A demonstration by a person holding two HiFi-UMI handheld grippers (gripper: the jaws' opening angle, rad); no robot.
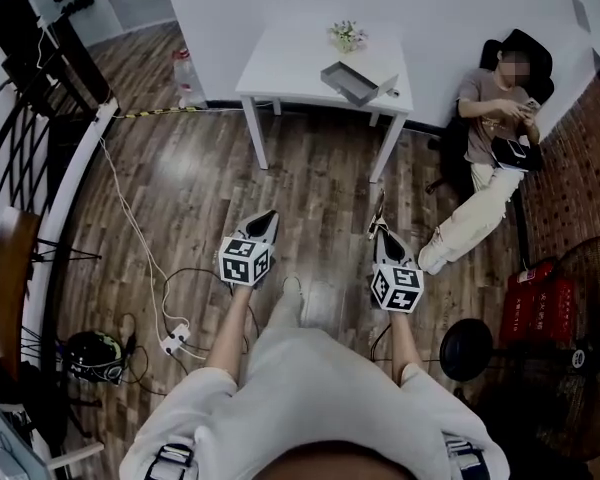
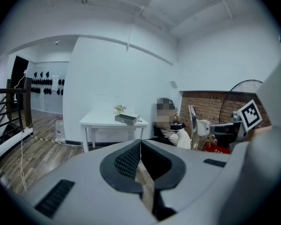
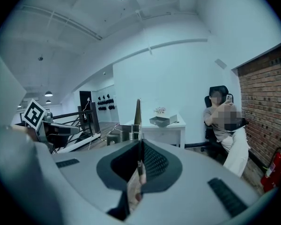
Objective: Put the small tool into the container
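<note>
A grey open container (image 1: 352, 80) lies on a white table (image 1: 290, 58) across the wooden floor, well ahead of both grippers. It also shows in the left gripper view as the container (image 2: 127, 119) and in the right gripper view as the container (image 3: 163, 121). My right gripper (image 1: 380, 230) is shut on a thin pointed tool (image 1: 378, 211), which sticks straight out past the jaws as the tool (image 3: 137, 114) from the right gripper (image 3: 139, 142). My left gripper (image 1: 270, 214) is shut with nothing in it, seen close as the left gripper (image 2: 140, 142).
A person (image 1: 490, 148) sits in a chair right of the table. A small flower pot (image 1: 347, 35) stands behind the container. A water bottle (image 1: 184, 73) is left of the table. Cables and a power strip (image 1: 175, 338), a helmet (image 1: 92, 356), a fan (image 1: 590, 308) and a railing (image 1: 60, 198) ring the floor.
</note>
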